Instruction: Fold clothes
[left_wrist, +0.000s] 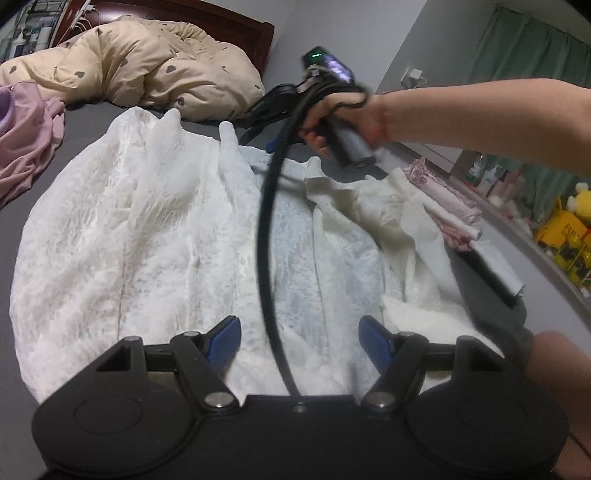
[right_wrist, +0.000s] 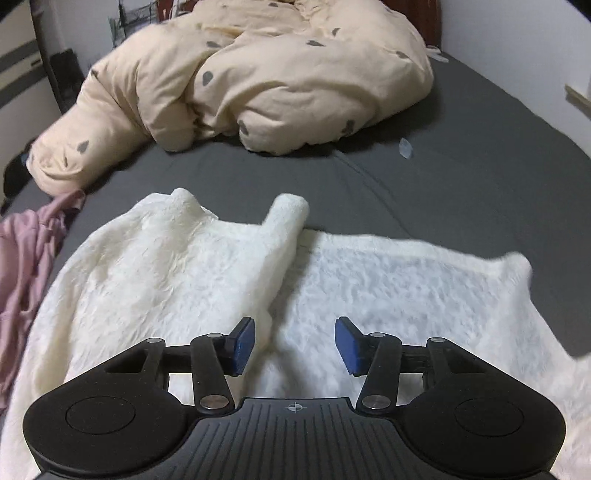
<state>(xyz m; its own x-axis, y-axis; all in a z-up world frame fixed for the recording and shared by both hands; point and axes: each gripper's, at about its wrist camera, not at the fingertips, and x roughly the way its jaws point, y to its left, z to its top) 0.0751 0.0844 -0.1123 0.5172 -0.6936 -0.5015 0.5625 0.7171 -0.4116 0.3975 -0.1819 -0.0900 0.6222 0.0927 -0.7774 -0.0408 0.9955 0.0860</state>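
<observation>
A white fuzzy garment lies spread flat on the grey bed sheet, with a raised fold running down its middle. My left gripper hovers open above its near edge; only a black cable crosses between the blue pads. A person's hand holds the right gripper's handle above the garment's far edge. In the right wrist view the right gripper stands open over the white garment, just right of the raised fold, with nothing between its pads.
A beige duvet with grey spots is bunched at the head of the bed. A pink garment lies at the left. Folded pale clothes sit at the right, beside a shelf with bottles and a yellow toy. A knee is at bottom right.
</observation>
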